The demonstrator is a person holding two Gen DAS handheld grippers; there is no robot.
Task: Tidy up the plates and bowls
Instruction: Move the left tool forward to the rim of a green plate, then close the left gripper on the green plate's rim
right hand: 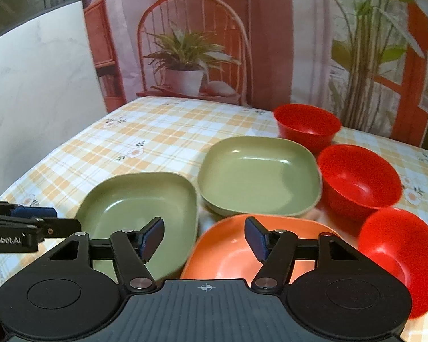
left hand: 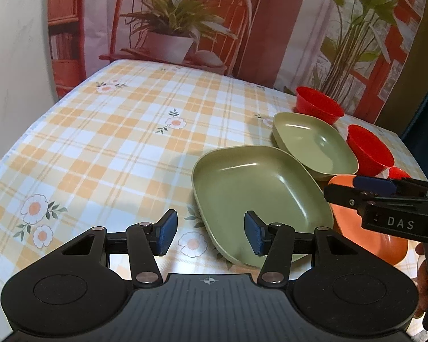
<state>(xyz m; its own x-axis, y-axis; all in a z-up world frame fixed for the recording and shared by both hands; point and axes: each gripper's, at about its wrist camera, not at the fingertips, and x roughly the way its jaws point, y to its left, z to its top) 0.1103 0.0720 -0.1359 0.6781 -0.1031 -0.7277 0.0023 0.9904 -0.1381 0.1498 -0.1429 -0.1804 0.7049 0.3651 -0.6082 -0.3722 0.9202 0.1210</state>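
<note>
Two green square plates lie on the checked tablecloth: a near one [left hand: 256, 196] [right hand: 139, 208] and a far one [left hand: 314, 145] [right hand: 259, 173]. An orange plate [right hand: 231, 248] [left hand: 365, 236] lies to the right of the near green one. Three red bowls stand along the right: far [right hand: 308, 125] [left hand: 318, 104], middle [right hand: 359, 179] [left hand: 368, 149], near [right hand: 399, 259]. My left gripper [left hand: 211, 232] is open and empty over the near green plate's left edge. My right gripper [right hand: 204, 238] is open and empty above the gap between the near green plate and the orange plate.
The tablecloth [left hand: 114, 142] stretches bare to the left and back. A white wall panel [right hand: 37, 91] stands at the left. A printed backdrop [right hand: 191, 51] with a chair and plants hangs behind the table. The table's right edge runs close behind the bowls.
</note>
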